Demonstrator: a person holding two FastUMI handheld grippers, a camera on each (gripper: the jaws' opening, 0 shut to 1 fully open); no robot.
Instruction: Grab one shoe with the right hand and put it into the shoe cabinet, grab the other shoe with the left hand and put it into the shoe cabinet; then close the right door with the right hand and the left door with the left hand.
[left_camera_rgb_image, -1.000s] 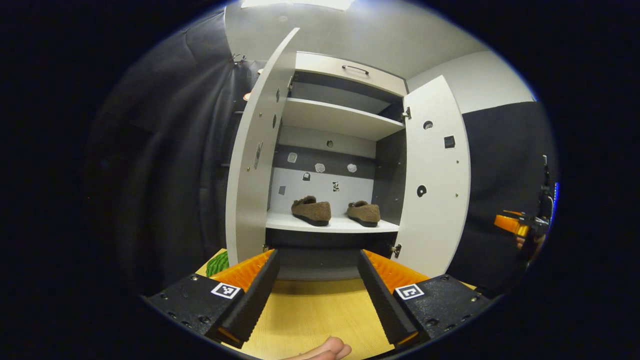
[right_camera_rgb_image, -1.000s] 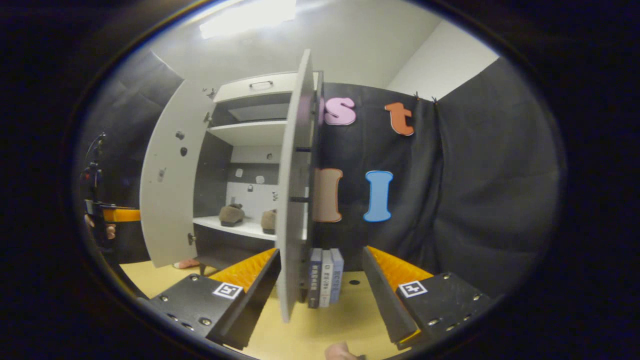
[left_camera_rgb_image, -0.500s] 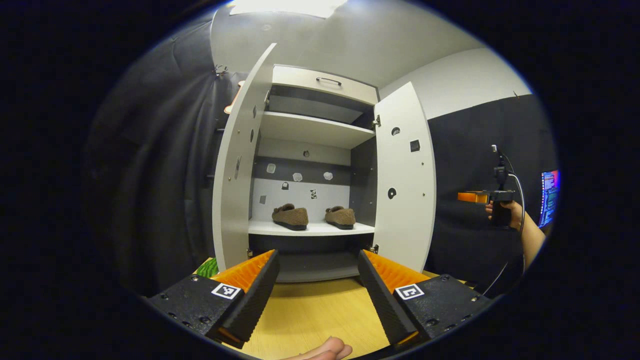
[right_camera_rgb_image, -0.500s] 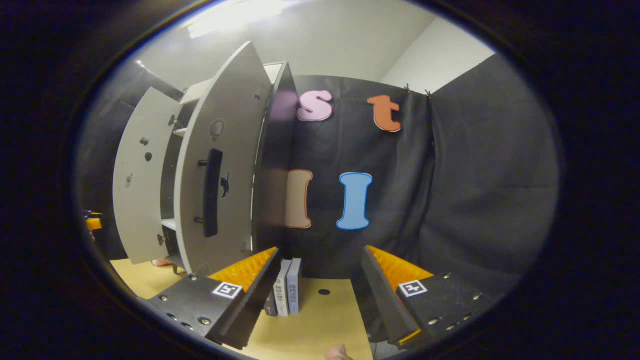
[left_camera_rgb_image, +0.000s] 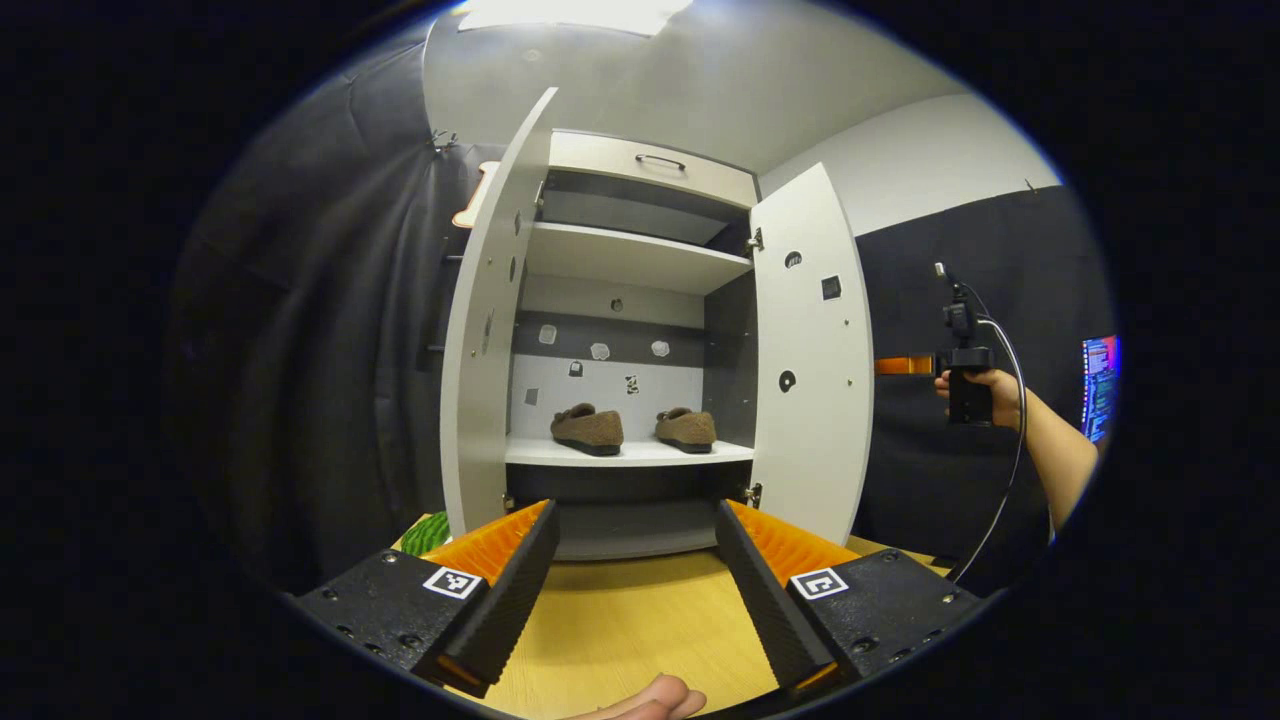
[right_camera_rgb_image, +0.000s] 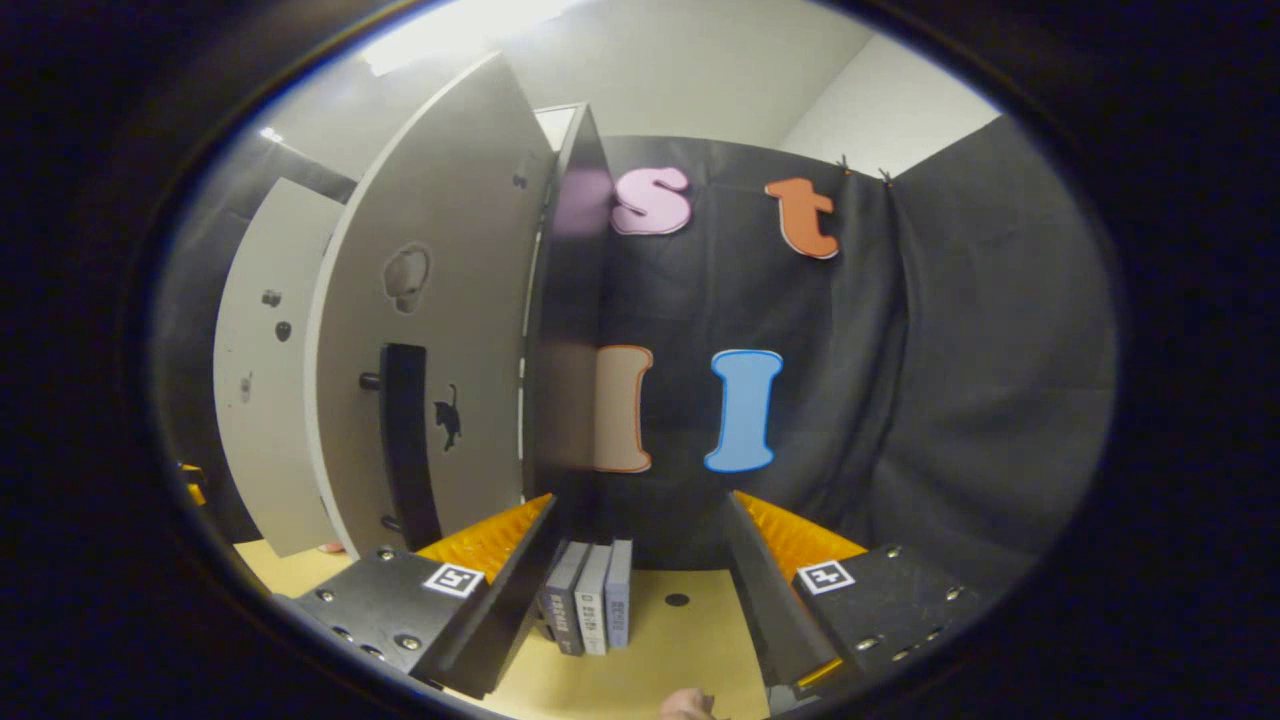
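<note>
Two brown fuzzy shoes, one (left_camera_rgb_image: 588, 428) and the other (left_camera_rgb_image: 686, 428), stand side by side on the lower shelf of the white shoe cabinet (left_camera_rgb_image: 630, 258). Both doors stand open: the left door (left_camera_rgb_image: 485, 340) and the right door (left_camera_rgb_image: 815, 370). My left gripper (left_camera_rgb_image: 635, 565) is open and empty, low over the wooden floor in front of the cabinet. A hand holds my right gripper (left_camera_rgb_image: 900, 366) just beyond the right door's outer side. In the right gripper view, the right gripper (right_camera_rgb_image: 635, 570) is open, with the right door (right_camera_rgb_image: 450, 300) and its black handle (right_camera_rgb_image: 405, 450) close at the left.
Three upright books (right_camera_rgb_image: 590, 605) stand on the wooden floor (right_camera_rgb_image: 680, 640) against the black cloth wall, between my right fingers. A green striped object (left_camera_rgb_image: 428, 532) lies by the left door's foot. A drawer (left_camera_rgb_image: 650, 165) tops the cabinet. A lit screen (left_camera_rgb_image: 1098, 385) glows at far right.
My right gripper has swung round from the right door's edge to its outer face, and the handle now looms closer. My left gripper has backed off slightly from the cabinet.
</note>
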